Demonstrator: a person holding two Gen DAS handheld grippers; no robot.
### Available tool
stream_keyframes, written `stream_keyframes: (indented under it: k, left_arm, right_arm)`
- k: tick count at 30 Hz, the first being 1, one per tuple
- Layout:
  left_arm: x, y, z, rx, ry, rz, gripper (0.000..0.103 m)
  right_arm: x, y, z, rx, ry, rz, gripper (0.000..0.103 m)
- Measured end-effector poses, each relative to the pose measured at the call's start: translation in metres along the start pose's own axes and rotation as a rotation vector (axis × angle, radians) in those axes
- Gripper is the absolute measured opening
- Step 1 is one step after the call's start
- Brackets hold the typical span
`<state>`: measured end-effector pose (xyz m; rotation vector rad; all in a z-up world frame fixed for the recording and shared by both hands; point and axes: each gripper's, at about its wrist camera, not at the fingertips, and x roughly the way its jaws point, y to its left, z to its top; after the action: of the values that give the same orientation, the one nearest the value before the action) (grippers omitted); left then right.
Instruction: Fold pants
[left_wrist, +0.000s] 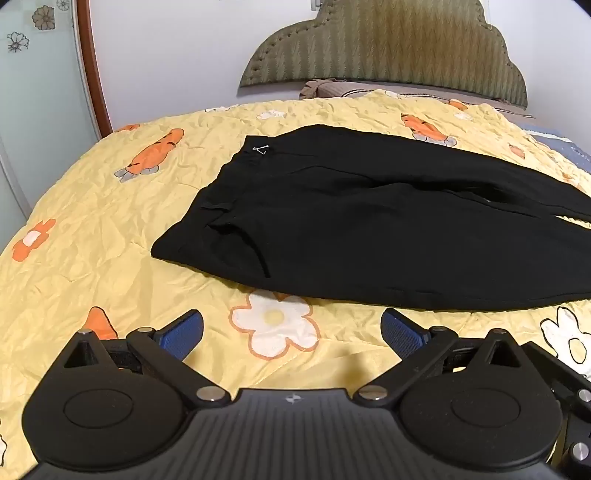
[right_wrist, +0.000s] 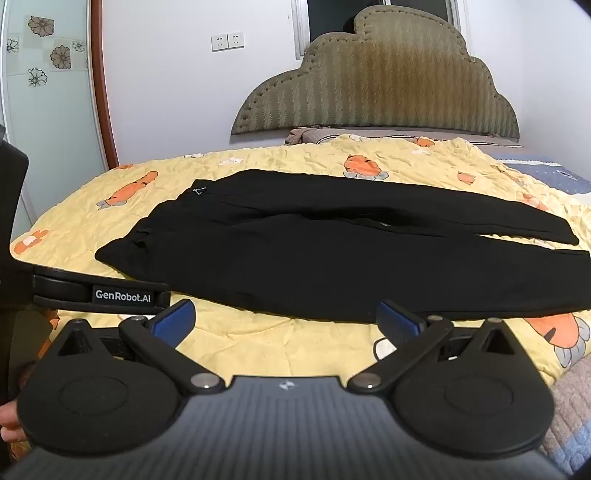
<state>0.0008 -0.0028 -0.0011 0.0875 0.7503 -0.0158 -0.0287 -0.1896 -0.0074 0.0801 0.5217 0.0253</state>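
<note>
Left wrist view is showing the black pants lying flat on the yellow carrot-print quilt of the bed, waistband toward the wardrobe side, legs running off to the right, below the padded headboard. The left claw is hovering in front of the pants' near edge, its blue pads spread wide with nothing between them, above a white flower print. Right wrist view is showing the right claw gaping wide and empty too, just before the pants' near hem; the pants' two legs are lying side by side, slightly parted at the cuffs.
</note>
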Motion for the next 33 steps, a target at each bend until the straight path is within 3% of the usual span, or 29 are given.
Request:
stream_keyframes:
  k: [33]
  left_arm:
    - [0.012, -0.008, -0.001, 0.027, 0.045, 0.001, 0.103]
  right_arm:
    - [0.011, -0.009, -0.009, 0.036, 0.016, 0.021, 0.103]
